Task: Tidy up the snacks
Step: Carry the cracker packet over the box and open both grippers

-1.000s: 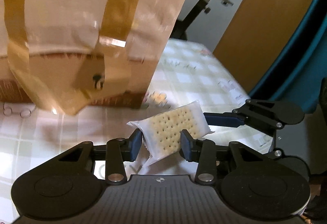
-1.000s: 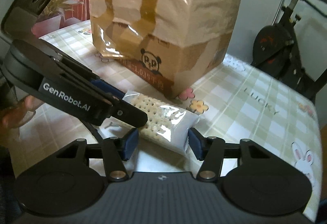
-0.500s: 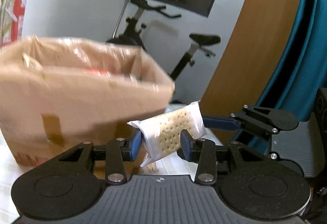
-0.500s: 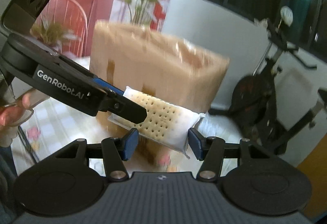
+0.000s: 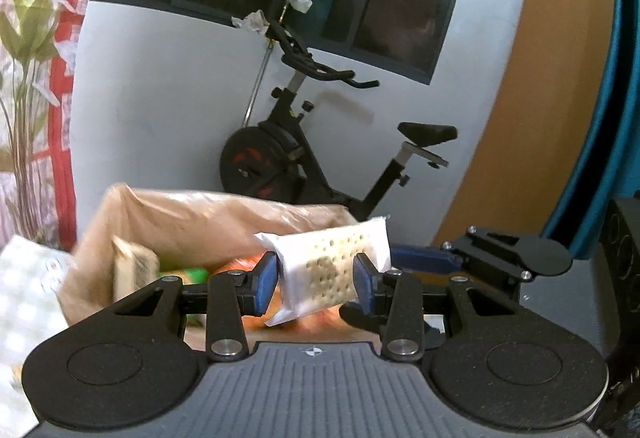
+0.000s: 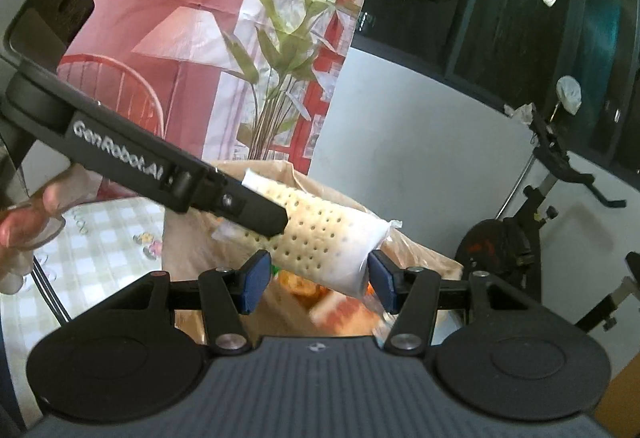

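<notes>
A clear-wrapped pack of crackers (image 5: pixel 329 270) is held in the air by both grippers above the open top of a brown cardboard box (image 5: pixel 192 222). My left gripper (image 5: pixel 316 280) is shut on the pack's sides. My right gripper (image 6: pixel 316 278) is shut on the pack's end (image 6: pixel 320 238). In the right wrist view the left gripper's finger (image 6: pixel 240 206) lies across the pack. The box (image 6: pixel 416 258) holds several snack packets, orange and green, seen blurred.
A table with a checked cloth (image 6: pixel 108 226) lies below at the left. An exercise bike (image 5: pixel 304 154) stands behind the box against a white wall. A potted plant (image 6: pixel 276 86) and pink curtain are at the back left. A wooden panel (image 5: pixel 540 98) is at the right.
Both grippers have lifted the cracker pack from table height beside the box up to above its open top. The box's contents have come into view.
</notes>
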The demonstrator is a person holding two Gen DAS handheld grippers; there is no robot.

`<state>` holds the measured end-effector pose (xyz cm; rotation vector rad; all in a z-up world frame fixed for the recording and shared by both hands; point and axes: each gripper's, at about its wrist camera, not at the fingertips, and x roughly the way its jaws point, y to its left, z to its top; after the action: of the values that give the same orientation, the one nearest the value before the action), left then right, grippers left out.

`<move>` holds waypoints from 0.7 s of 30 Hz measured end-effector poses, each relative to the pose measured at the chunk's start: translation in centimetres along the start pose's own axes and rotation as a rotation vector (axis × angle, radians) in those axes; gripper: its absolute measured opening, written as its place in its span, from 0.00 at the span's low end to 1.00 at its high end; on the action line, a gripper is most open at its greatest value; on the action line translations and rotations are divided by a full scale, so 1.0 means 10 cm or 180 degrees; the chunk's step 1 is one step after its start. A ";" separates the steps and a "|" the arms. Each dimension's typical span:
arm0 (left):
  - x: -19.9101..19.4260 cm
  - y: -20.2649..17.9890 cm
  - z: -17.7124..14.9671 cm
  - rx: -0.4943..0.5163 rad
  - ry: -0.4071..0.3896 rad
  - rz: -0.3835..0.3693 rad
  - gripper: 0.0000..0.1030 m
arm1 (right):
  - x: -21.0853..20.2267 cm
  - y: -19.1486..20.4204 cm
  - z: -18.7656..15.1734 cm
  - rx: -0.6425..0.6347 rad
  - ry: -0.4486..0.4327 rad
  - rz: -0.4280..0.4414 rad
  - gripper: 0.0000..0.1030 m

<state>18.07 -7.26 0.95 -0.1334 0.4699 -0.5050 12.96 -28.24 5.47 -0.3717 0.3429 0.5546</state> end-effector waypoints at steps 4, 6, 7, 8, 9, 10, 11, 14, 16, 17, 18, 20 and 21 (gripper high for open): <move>0.07 0.24 0.15 0.0103 0.0049 0.0101 0.41 | 0.37 -0.01 0.14 0.0114 0.0054 0.0059 0.55; 0.15 0.35 0.19 0.0108 0.0096 0.0148 0.41 | 0.57 0.01 0.18 0.0171 0.0132 0.0119 0.55; 0.20 0.40 0.19 0.0096 0.0123 0.0172 0.41 | 0.64 0.01 0.20 0.0196 0.0163 0.0132 0.55; 0.23 0.43 0.18 0.0079 0.0143 0.0202 0.41 | 0.74 0.02 0.21 0.0223 0.0206 0.0161 0.55; 0.26 0.48 0.18 0.0062 0.0167 0.0223 0.41 | 0.81 0.02 0.23 0.0244 0.0244 0.0177 0.55; 0.30 0.52 0.18 0.0037 0.0200 0.0238 0.41 | 0.88 0.02 0.23 0.0263 0.0280 0.0185 0.55; 0.34 0.56 0.17 -0.0004 0.0229 0.0248 0.41 | 0.93 0.02 0.23 0.0284 0.0325 0.0202 0.55; 0.40 0.66 0.12 -0.0113 0.0270 0.0255 0.42 | 1.09 0.00 0.24 0.0379 0.0459 0.0198 0.55; 0.39 0.69 0.10 -0.0142 0.0241 0.0259 0.43 | 1.15 -0.04 0.23 0.0469 0.0515 0.0202 0.55; 0.38 0.69 0.09 -0.0136 0.0222 0.0268 0.47 | 1.16 -0.06 0.23 0.0518 0.0526 0.0207 0.55; 0.36 0.69 0.09 -0.0123 0.0206 0.0275 0.52 | 1.17 -0.07 0.23 0.0561 0.0535 0.0204 0.55; 0.30 0.65 0.08 -0.0072 0.0170 0.0309 0.62 | 1.16 -0.07 0.23 0.0637 0.0561 0.0151 0.55; 0.27 0.62 0.09 -0.0034 0.0156 0.0332 0.68 | 1.14 -0.08 0.23 0.0669 0.0569 0.0128 0.55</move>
<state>23.28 -3.16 -0.79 -0.1063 0.5248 -0.4043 22.97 -22.82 2.99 -0.2117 0.5770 0.5203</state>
